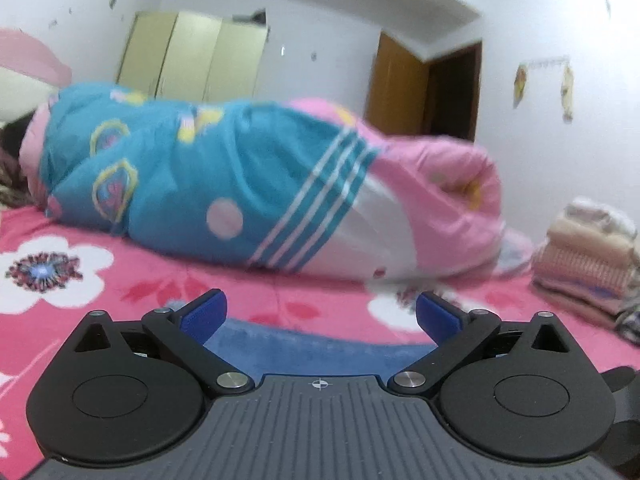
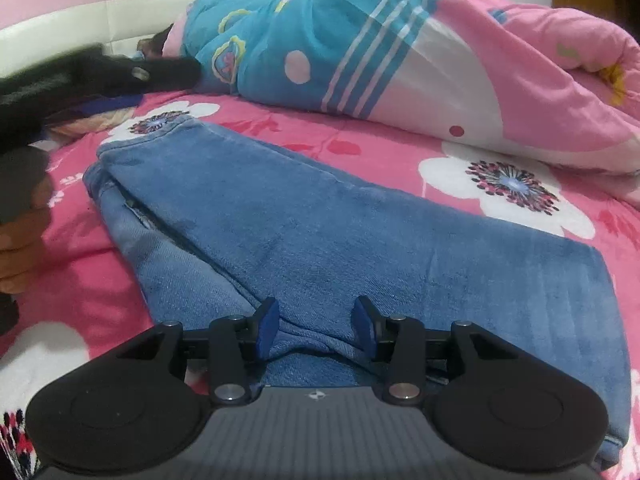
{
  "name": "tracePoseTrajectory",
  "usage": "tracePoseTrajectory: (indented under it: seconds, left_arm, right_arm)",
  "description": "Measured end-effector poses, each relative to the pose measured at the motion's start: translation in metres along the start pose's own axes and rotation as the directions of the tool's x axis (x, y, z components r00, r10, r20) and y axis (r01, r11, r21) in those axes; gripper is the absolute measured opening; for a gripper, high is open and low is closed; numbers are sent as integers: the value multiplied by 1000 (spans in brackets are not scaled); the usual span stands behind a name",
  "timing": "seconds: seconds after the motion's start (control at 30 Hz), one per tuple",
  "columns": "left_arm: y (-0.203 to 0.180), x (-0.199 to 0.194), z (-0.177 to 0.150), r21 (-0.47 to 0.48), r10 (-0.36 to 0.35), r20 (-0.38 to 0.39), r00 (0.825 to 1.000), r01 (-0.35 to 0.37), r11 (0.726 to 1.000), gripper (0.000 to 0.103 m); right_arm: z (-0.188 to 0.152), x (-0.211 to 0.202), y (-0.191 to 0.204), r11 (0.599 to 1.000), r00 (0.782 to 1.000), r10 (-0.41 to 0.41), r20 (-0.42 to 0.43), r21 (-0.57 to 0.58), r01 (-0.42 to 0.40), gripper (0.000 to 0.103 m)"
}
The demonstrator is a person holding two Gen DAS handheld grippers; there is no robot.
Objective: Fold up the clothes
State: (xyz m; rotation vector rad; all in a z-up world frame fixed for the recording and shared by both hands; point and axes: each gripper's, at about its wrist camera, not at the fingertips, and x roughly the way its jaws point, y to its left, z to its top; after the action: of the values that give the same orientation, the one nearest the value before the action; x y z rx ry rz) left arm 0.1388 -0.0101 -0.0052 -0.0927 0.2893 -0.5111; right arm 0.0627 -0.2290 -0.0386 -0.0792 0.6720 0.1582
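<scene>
Right wrist view: folded blue trousers (image 2: 320, 232) lie flat on the bed (image 2: 80, 304), right gripper (image 2: 316, 326) low over their near edge, jaws partly apart with a cloth ridge between but not pinched; left gripper (image 1: 320, 316) jaws wide, nothing in them. Fabric looks soft, thick, limp, likely to sag; best taken at a folded edge or corner. Flowered pink sheet, rolled quilt (image 2: 400, 52) behind; wardrobe (image 1: 192, 56), door (image 1: 400, 84), stacked clothes (image 1: 588, 252).

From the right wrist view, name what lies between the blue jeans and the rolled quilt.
Only a bare strip of the pink floral bedsheet separates the jeans and the quilt.
</scene>
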Motion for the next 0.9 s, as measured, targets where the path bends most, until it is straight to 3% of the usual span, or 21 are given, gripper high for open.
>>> tracePoseTrajectory:
  seconds: [0.07, 0.17, 0.3, 0.5, 0.67, 0.73, 0.9]
  left_arm:
    - [4, 17, -8, 8, 63, -103, 993, -63, 998, 95]
    - [16, 34, -17, 13, 162, -214, 963, -163, 986, 76]
    - [20, 34, -16, -1, 181, -216, 960, -185, 983, 70]
    - [19, 31, -18, 14, 198, -220, 955, -200, 980, 69]
    - [19, 33, -19, 19, 199, -225, 954, -200, 980, 69]
    - [19, 33, -19, 18, 199, -225, 954, -200, 980, 70]
    - [19, 34, -18, 15, 196, -230, 953, -197, 980, 71]
  right_arm:
    - [-1, 0, 0, 1000, 1000, -1, 10, 3, 1, 44]
    - [0, 1, 2, 1000, 1000, -3, 16, -1, 3, 44]
    - [16, -6, 6, 999, 1000, -22, -5, -40, 21, 39]
    - [40, -24, 10, 996, 990, -66, 123, -52, 73, 39]
    - [18, 21, -4, 998, 1000, 17, -14, 68, -16, 40]
    - [12, 20, -3, 998, 1000, 8, 24, 70, -10, 40]
    - [13, 20, -3, 997, 1000, 9, 21, 77, -11, 40]
